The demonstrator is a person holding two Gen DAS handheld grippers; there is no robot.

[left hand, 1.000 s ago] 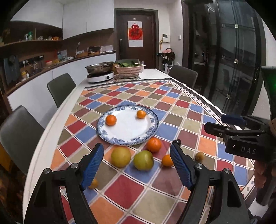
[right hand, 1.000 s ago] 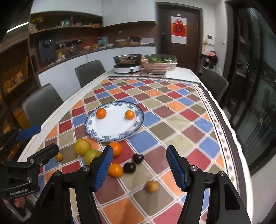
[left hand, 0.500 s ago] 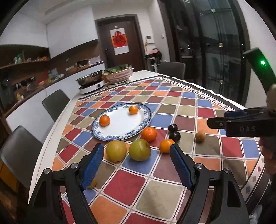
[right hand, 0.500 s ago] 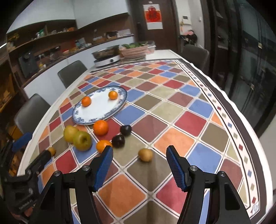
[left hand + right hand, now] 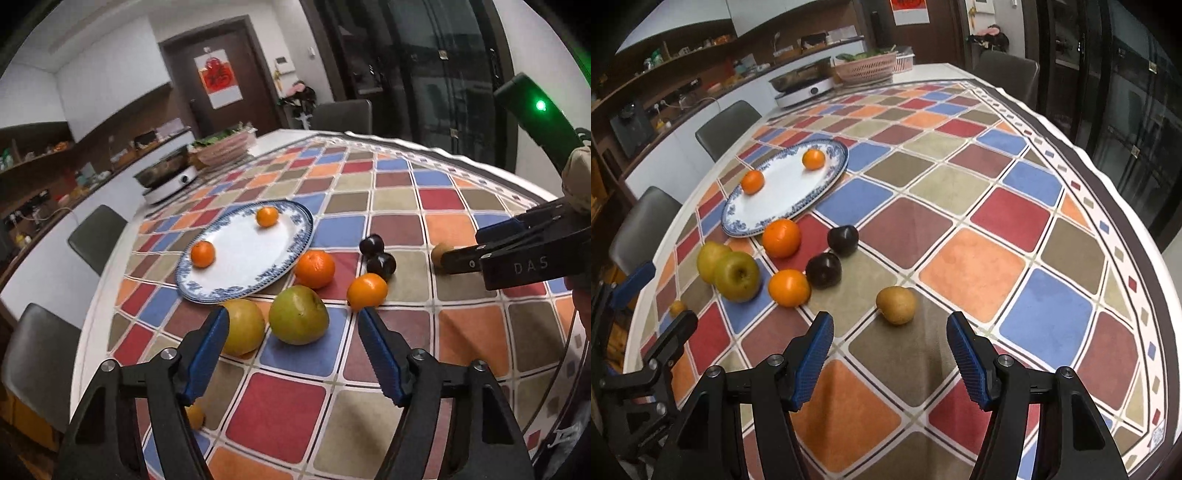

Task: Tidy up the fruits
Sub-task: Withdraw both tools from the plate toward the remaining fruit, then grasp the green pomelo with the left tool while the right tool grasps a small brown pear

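Observation:
A blue-rimmed white plate (image 5: 236, 288) (image 5: 783, 214) holds two small oranges (image 5: 266, 216) (image 5: 813, 159). Loose on the checked cloth in front of it lie two more oranges (image 5: 314, 263) (image 5: 788, 288), a green apple (image 5: 298, 314) (image 5: 737, 276), a yellow pear (image 5: 242, 326), two dark plums (image 5: 381, 263) (image 5: 823, 270) and a brown kiwi (image 5: 896, 305). My left gripper (image 5: 293, 332) is open, just short of the apple and pear. My right gripper (image 5: 890, 332) is open, just short of the kiwi.
A tiny orange fruit (image 5: 194, 416) lies by the left gripper near the table's left edge. A hotpot cooker (image 5: 805, 85) and a pink basket of greens (image 5: 866, 66) stand at the far end. Grey chairs (image 5: 96, 236) line the table's sides.
Both grippers have dropped lower and come closer to the loose fruit, the left towards the apple and pear, the right towards the kiwi. Both stay open. No fruit has moved.

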